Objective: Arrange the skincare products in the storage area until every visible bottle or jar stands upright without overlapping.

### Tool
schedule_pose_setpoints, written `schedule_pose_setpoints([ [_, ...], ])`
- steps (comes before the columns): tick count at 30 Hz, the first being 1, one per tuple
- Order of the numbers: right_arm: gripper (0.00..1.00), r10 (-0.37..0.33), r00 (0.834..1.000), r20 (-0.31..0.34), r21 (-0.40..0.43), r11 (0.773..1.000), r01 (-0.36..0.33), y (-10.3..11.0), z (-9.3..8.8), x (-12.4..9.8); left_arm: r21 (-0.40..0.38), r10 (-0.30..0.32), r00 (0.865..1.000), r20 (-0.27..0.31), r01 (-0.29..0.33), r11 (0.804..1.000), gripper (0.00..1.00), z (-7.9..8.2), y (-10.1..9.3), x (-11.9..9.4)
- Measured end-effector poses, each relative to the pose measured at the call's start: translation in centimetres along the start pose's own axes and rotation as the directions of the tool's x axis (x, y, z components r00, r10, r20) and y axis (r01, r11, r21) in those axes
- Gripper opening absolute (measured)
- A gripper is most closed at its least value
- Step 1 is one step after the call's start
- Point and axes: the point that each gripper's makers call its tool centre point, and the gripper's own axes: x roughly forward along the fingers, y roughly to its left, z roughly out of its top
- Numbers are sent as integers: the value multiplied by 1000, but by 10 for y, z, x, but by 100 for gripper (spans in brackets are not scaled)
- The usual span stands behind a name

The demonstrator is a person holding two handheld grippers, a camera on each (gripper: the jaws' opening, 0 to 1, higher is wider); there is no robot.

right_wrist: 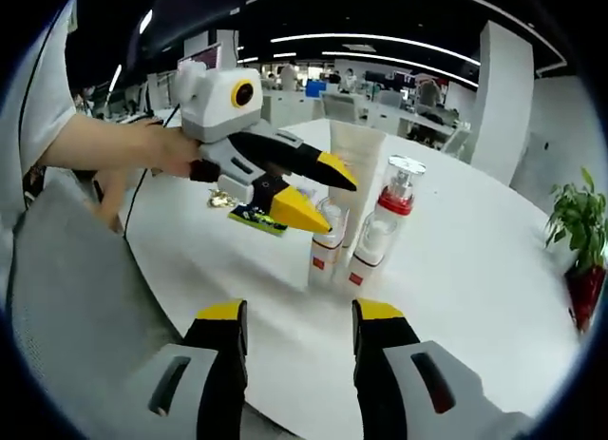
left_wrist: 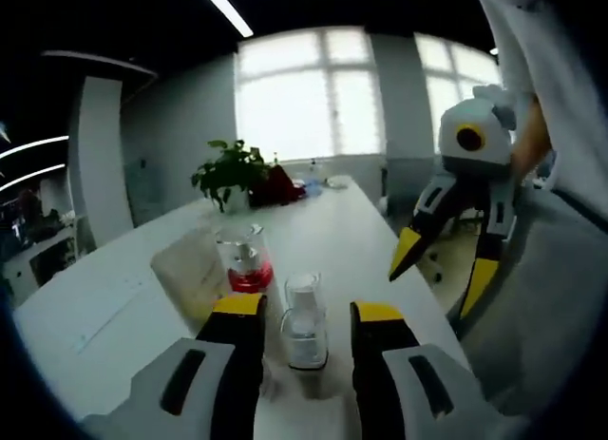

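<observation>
While my left gripper straddles a small clear-capped bottle on the white surface, its fingers spread and not touching it, my right gripper hovers open-fingered short of the red-capped bottle, white tube and small bottle.

- A potted plant is seen far ahead of the left fingers, standing on the white table.
- Something dark red lies just beside that plant.
- Bright windows are seen beyond the table's far end.
- Office desks are seen well beyond the right fingers, under ceiling strip lights.
- A white pillar stands up and to the right of those fingers.
</observation>
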Motion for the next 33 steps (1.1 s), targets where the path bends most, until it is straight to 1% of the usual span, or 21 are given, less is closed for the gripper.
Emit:
schedule_pose_setpoints([
  [4,45,-1,1000,2,-4,1000,1,0,1,0,6,40,999,2,-40,999,32,10,0,-15],
  [6,46,-4,1000,6,-5,1000,4,-1,1,-1,-4,59,998,4,-59,998,33,13,-1,-23],
  [9,47,-8,1000,11,-9,1000,8,-1,4,-2,-14,95,996,-2,-95,995,36,15,-2,-37],
  [15,48,-22,999,24,-19,1000,23,-4,9,-6,-52,165,986,-20,-166,985,42,13,-10,-69],
  [21,49,-40,997,58,-24,999,42,-5,22,-9,-114,242,970,-31,-244,963,51,7,-22,-111],
  [22,49,-43,997,66,-20,999,44,-6,25,-8,-119,248,968,-35,-250,961,52,6,-24,-115],
  [23,49,-45,996,75,-18,999,46,-6,28,-8,-131,264,964,-41,-267,955,54,4,-27,-123],
  [25,50,-45,995,86,-18,999,46,-4,33,-8,-147,275,960,-47,-279,949,58,2,-30,-129],
  [27,51,-42,994,98,-16,999,44,-1,37,-7,-167,298,953,-60,-303,938,62,-3,-32,-140],
  [28,51,-38,994,101,-15,999,40,1,38,-6,-187,313,947,-77,-322,928,64,-6,-34,-145],
  [31,51,-28,994,104,-20,999,30,8,37,-4,-206,339,936,-92,-351,914,69,-12,-37,-157],
  [33,52,-19,995,98,-25,999,21,11,35,-3,-231,359,927,-114,-376,898,74,-16,-40,-164],
])
